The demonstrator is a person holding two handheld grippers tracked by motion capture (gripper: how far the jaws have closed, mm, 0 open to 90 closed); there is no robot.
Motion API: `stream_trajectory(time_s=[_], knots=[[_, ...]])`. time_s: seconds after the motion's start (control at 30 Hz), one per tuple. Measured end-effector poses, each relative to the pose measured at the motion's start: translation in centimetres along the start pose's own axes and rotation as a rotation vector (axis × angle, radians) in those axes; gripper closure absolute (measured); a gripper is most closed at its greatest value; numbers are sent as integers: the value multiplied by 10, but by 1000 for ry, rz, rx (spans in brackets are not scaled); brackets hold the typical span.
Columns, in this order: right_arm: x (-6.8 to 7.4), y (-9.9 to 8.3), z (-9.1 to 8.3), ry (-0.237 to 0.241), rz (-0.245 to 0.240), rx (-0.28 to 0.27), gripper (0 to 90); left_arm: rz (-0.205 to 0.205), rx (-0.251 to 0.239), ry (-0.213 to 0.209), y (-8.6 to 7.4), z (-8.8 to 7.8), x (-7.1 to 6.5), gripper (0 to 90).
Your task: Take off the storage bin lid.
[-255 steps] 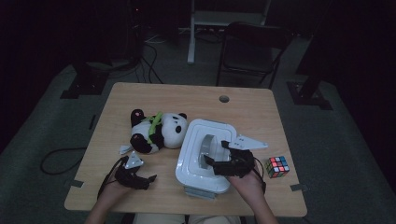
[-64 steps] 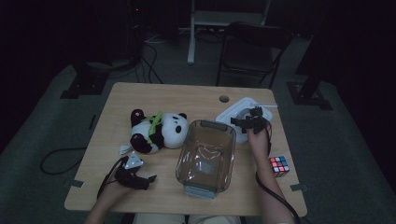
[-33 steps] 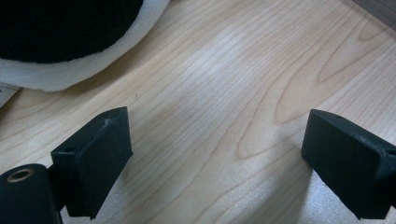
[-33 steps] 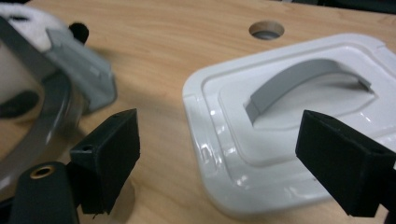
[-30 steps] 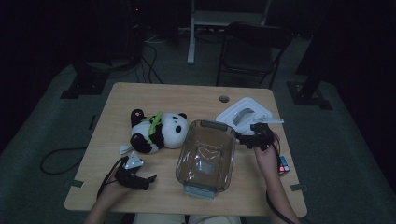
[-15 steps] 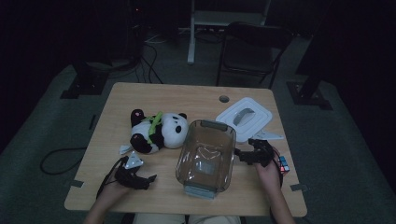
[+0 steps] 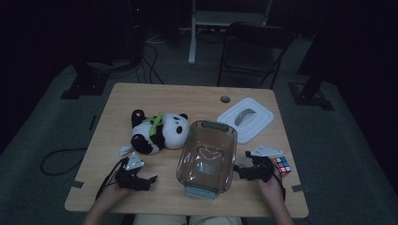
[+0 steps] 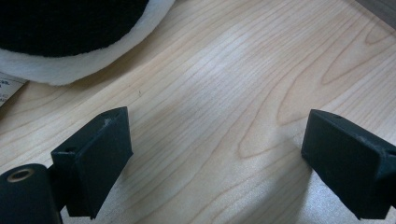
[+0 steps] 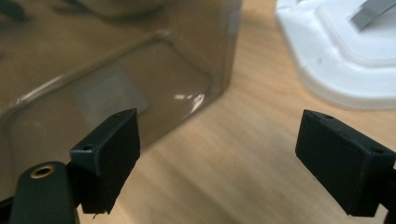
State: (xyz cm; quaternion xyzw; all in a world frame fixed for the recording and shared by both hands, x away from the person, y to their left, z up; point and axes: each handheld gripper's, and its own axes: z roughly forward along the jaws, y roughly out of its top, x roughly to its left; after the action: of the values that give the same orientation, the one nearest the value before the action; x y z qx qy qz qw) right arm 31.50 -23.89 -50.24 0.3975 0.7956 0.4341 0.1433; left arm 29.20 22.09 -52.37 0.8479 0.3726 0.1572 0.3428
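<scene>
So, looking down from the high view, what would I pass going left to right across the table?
Left claw → panda plush toy → clear plastic container → right claw → Rubik's cube. The white lid lies farther back, overlapping the container and right claw in left-right position.

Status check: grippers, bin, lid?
Left gripper open, empty, near the panda. Right gripper open, empty, beside the bin. Bin uncovered, lid flat on table behind it. Nothing in the way.

No readable text

A white tag [image 8: 8, 88] beside the panda [image 8: 70, 37] carries faint print in the left gripper view, too small and cropped to read; nothing else on the table [image 7: 187, 101] bears legible marks.
</scene>
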Motion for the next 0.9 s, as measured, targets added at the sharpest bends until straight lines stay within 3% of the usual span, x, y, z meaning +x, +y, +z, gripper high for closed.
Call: stream_trajectory(time_s=[0.2, 0.37, 0.43, 0.73, 0.9], knots=[[10, -14, 4, 53, -43, 18, 137, 10, 0, -8, -1, -1, 0, 93], [15, -19, 6, 46, -80, 44, 137, 20, -2, -20, -2, -2, 0, 93], [17, -21, 7, 29, -118, 62, 131, 23, -1, -22, -2, -2, 0, 93], [20, -22, 15, 6, -153, 141, 124, 25, -1, -23, -2, -2, 0, 93], [22, -23, 15, 10, -159, 144, 120, 26, 0, -23, -2, -2, 0, 93]])
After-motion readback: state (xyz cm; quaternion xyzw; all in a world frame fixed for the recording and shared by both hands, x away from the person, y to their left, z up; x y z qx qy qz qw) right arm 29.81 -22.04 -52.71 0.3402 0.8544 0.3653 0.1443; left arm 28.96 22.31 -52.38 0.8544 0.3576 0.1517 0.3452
